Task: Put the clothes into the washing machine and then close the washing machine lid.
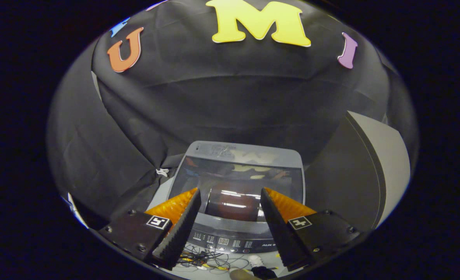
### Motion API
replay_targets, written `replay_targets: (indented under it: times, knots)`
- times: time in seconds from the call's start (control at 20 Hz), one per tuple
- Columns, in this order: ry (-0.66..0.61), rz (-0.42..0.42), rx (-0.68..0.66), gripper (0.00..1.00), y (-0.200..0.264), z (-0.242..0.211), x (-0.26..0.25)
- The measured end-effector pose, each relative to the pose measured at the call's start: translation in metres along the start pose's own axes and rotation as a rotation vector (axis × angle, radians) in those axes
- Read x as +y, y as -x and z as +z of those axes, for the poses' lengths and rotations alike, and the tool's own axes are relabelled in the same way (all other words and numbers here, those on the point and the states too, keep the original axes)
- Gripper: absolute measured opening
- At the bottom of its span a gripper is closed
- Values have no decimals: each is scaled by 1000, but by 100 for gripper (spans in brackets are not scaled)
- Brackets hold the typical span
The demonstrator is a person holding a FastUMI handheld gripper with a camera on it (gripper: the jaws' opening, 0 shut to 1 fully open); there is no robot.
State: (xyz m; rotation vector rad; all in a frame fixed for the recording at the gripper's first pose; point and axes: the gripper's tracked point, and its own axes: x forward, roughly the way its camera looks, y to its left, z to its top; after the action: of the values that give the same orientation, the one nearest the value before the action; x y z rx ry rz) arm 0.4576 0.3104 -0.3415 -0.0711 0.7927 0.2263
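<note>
We hold the gripper fingers wide apart, empty, above the small grey top-loading washing machine. Its dark glass lid looks closed; reddish clothes seem inside, hard to confirm. Risk: glare hides lid gap, so we misjudge closure; tangled cables could snag.

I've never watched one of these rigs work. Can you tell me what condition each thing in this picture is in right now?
washing machine lid: closed, lying flat on top; something reddish shows through its dark glass.
control panel: faces the gripper; too small to tell whether it is on.
gripper: open, fingers spread apart above the lid, holding nothing.
cables: loose and tangled in front of the machine, below the panel.
</note>
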Motion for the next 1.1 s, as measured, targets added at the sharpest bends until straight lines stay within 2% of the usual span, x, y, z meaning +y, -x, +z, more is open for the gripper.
replay_targets:
  times: [0.2, 0.45, 0.65, 1.1]
  knots:
    - [-5, -6, -6, 96, 19, -11, -9]
    - [-2, -38, -58, 96, 65, -19, -32]
    - [-15, -62, -120, 96, 121, -33, -58]
    - [-53, -92, -330, 96, 285, -46, -132]
